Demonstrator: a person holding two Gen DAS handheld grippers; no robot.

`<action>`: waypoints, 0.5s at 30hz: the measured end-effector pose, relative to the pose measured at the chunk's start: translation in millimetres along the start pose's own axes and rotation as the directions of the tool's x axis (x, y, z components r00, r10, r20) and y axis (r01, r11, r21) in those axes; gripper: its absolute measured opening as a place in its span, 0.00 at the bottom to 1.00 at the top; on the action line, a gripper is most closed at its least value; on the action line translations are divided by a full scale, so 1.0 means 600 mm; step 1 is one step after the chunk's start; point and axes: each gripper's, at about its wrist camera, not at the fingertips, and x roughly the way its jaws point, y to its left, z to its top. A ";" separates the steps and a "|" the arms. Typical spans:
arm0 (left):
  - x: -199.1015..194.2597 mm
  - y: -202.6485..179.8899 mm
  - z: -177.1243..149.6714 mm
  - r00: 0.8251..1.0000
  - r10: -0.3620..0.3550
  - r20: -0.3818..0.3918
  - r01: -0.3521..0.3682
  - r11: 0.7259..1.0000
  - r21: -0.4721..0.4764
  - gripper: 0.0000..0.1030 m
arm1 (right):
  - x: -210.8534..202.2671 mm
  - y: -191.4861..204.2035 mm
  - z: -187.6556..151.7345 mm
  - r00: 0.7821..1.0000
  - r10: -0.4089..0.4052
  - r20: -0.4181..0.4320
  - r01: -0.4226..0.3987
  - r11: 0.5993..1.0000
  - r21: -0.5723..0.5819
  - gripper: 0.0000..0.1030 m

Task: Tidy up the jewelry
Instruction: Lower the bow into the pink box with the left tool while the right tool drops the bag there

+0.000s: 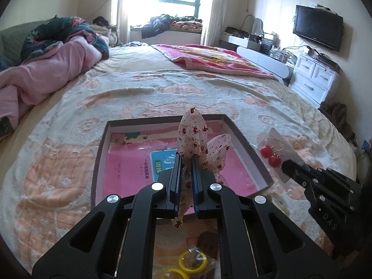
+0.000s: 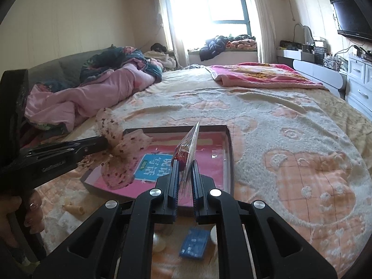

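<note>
Left wrist view shows the left gripper with its two fingers drawn in tight on a sheer fabric bow printed with little red flowers; the cloth is pinched between the blue pads, one loop standing straight up past the fingertips, another flopping to the right, and a tail hanging down behind the pads. The bow's long axis runs along the fingers, away from the camera, and it hangs over the shallow box lying on the blanket of the bed. The box has a dark rim and a pink printed sheet with a blue label in its bottom. To the right, the right gripper is clamped on the lower corner of a clear packet of red ball earrings, held just outside the box's right wall. From the right wrist view that packet is seen edge-on, standing nearly upright between closed fingers, its top corner tilted up and away over the box. The left gripper comes in from the left, holding the bow over the box's near-left corner, with a hand on its handle. Below the fingers lie yellow rings and a blue packet on the blanket.
</note>
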 end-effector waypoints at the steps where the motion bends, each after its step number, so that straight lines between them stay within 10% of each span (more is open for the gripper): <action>1: 0.006 0.005 -0.001 1.000 0.010 -0.003 -0.010 1.000 -0.004 0.03 | 0.009 0.000 0.002 1.000 0.002 -0.009 -0.002 1.000 0.000 0.10; 15: 0.077 0.065 -0.018 0.996 0.067 -0.065 -0.069 0.997 -0.032 0.03 | 0.152 0.005 0.006 0.985 -0.060 -0.159 0.060 0.998 -0.009 0.10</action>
